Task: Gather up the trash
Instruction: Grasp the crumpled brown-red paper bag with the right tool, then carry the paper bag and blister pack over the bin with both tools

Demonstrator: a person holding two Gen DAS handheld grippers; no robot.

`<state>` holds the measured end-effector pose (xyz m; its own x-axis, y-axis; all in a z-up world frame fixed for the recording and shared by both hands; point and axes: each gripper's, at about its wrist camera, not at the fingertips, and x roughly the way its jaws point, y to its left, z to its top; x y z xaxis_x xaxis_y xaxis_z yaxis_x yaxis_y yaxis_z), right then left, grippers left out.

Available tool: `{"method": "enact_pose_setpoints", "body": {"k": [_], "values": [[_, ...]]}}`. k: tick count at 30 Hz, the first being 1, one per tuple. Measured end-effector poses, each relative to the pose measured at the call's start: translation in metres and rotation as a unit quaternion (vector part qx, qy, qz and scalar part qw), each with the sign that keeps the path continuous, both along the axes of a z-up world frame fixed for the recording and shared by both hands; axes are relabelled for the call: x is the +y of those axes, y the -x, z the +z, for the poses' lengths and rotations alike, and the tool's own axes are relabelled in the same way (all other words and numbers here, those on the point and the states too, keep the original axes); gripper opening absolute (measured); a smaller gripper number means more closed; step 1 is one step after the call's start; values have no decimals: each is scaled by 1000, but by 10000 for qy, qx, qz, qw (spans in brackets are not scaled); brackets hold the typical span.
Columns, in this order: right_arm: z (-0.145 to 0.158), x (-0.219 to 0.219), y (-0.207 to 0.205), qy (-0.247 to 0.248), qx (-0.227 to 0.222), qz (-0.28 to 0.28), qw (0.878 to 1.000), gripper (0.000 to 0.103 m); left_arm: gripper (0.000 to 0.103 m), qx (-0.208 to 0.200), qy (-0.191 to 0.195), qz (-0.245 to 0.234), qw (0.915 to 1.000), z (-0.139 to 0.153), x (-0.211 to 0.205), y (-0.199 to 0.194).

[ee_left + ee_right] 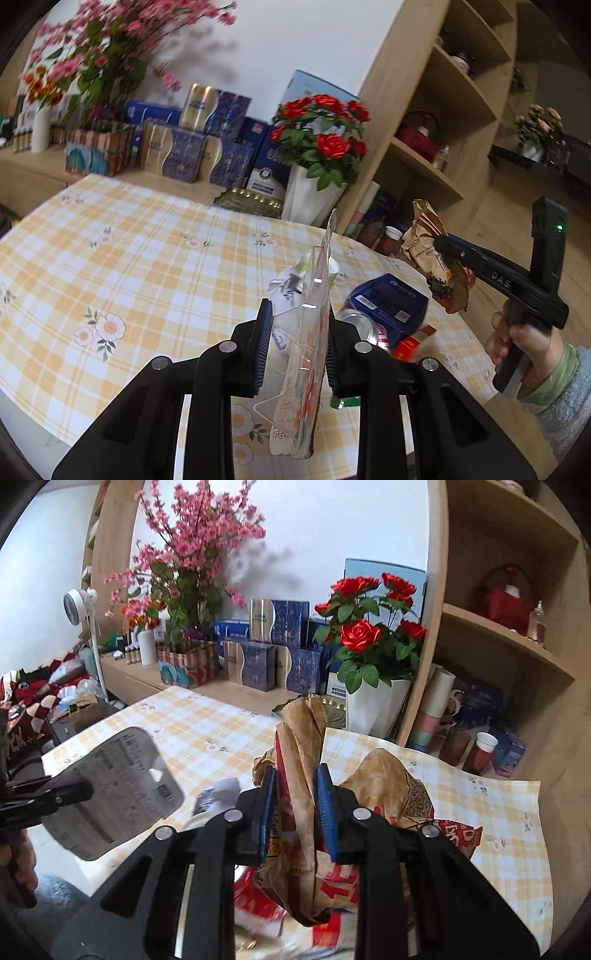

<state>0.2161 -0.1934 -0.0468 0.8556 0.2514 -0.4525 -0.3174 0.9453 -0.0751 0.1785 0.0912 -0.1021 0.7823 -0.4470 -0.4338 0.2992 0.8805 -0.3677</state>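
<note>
Both jaws are clamped on trash. Left gripper (295, 350) pinches a clear plastic package (308, 343) edge-on between its blue pads, the package standing upright and rising past the fingertips above the table (129, 258). Right gripper (295, 812) squeezes a crumpled brown paper bag (303, 746), lifted over the table's right side. Just beyond the left gripper lie a drink can (360, 323), a blue box (389, 301), a small red box (406, 347) and a crumpled wrapper (288, 286), bunched together near the table's right edge. Most of the checked cloth to the left lies open. Farther back, a pot of red roses (321, 147) stands at the far edge beside the wooden shelf (424, 129), with stacked boxes (207, 147) behind.
</note>
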Motion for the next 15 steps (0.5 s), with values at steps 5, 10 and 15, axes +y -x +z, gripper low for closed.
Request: {"method": "enact_pose_setpoints", "body": {"k": [5,10,15], "values": [[3,-7,42,-304,-36,-13,9995,25,25,-133,-80,-164,9997,15,-7,24],[-2,-17,80,-520,-1,-27,9986,25,25,-201,-3,-281,9994,25,-10,51],[-12,-32,124,-767,66,-81,9970,25,25,-201,41,-379,9991,29,-13,80]]}}
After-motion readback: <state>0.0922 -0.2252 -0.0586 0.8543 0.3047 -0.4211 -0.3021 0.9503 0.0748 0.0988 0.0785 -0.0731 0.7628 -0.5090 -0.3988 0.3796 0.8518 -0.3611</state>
